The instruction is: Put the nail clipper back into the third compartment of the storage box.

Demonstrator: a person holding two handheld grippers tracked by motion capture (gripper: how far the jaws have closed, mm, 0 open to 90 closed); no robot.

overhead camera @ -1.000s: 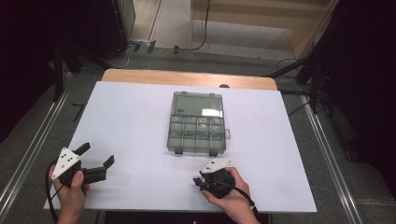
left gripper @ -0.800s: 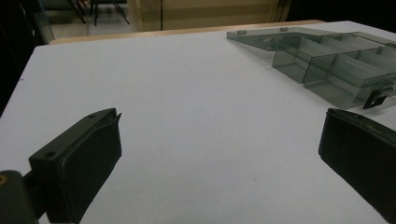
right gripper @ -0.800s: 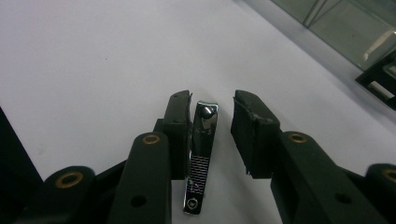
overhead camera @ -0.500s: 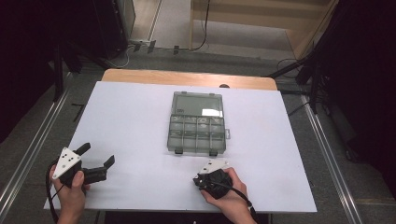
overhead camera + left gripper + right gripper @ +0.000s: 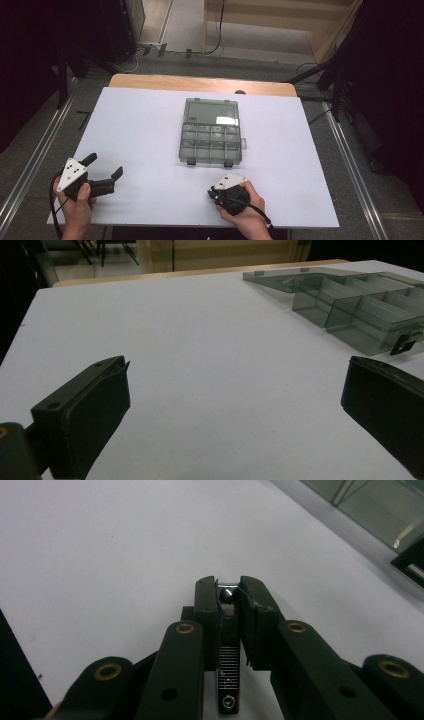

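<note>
Both grippers are black: the left gripper and right gripper each carry a grey three-cornered plate and trail a black cable; brass-coloured rivets stud the right one's linkage

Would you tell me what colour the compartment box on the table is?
Translucent smoky grey; the compartment box shows best in the left gripper view.

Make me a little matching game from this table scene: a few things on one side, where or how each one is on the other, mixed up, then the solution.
Things:
1. left gripper
2. right gripper
3. compartment box
4. white sheet

States:
A. lid open, mid-table
B. jaws wide apart
C. covers the tabletop
D. jaws shut on a small shiny metal item

Pairs: 1-B, 2-D, 3-A, 4-C
</note>
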